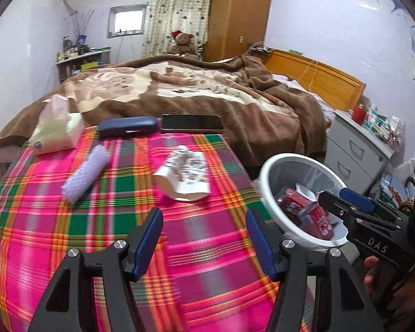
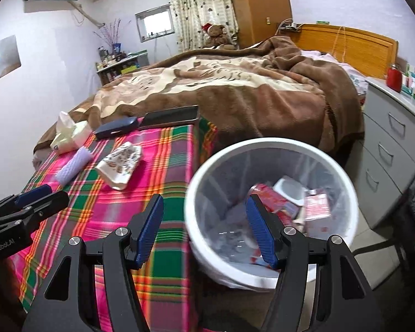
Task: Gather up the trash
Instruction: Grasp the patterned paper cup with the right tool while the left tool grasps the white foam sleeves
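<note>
The left gripper (image 1: 204, 238) hangs over the near part of the plaid-covered worktop (image 1: 69, 221) with its blue-padded fingers (image 1: 149, 235) apart and nothing between them; only blurred cloth shows in the gap. The right gripper (image 2: 204, 229) also has its fingers (image 2: 258, 229) spread and empty, one over the worktop's right edge and the other over the mouth of the white trash bin (image 2: 196, 221), which stands on the floor just beside that edge. The bin is lined with a clear bag, and red wrappers (image 2: 265, 196) and a white piece lie inside, partly hidden by the finger and smeared by blur, so what they are is hard to make out. In the left wrist view the right gripper enters from the right edge of the frame, cut off, with part of a hand (image 1: 373, 271) below it. On the worktop, towards the middle, lies a crumpled white printed wrapper (image 1: 184, 175), well apart from both grippers. Left of it lies a pale lilac textured roll (image 1: 85, 173). Along the far edge sit a soft tissue pack (image 1: 55, 130) at the left corner, a dark blue case (image 1: 127, 127) and a black tablet-like slab (image 1: 192, 123). Behind them a bed with a brown blanket (image 1: 207, 88) meets the worktop.
</note>
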The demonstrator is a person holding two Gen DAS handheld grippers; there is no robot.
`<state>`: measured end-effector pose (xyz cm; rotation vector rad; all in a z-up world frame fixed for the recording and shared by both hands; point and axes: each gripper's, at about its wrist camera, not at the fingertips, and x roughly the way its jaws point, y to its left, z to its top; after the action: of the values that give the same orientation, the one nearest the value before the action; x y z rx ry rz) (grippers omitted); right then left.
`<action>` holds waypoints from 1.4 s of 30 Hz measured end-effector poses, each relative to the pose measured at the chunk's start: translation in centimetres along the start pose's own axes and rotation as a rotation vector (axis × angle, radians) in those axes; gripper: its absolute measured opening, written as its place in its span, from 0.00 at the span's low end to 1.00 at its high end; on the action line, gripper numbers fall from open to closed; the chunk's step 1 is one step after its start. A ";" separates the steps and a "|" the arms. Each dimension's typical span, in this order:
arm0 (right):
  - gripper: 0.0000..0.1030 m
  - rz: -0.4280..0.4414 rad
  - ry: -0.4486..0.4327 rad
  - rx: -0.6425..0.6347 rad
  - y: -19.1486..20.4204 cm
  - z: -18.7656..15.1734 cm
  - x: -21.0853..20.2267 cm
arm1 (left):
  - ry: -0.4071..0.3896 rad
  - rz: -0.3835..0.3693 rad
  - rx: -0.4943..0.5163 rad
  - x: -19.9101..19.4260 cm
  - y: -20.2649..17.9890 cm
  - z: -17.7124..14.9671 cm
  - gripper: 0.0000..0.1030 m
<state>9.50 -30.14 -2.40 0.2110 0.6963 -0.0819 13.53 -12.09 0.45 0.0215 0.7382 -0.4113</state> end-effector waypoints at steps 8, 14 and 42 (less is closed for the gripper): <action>0.61 0.049 0.020 -0.033 3.6 0.4 1.4 | -0.018 0.061 -0.062 -1.2 5.7 0.2 0.60; 0.61 0.075 0.044 -0.023 5.5 0.8 2.9 | -0.024 0.104 -0.121 -1.3 10.5 0.5 0.60; 0.61 0.067 0.227 0.006 9.1 3.3 13.5 | 0.115 0.133 -0.131 8.9 20.4 3.5 0.60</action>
<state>23.24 -22.07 -7.08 0.2514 0.9147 0.0047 29.32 2.91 -5.30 -0.0287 0.8705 -0.2356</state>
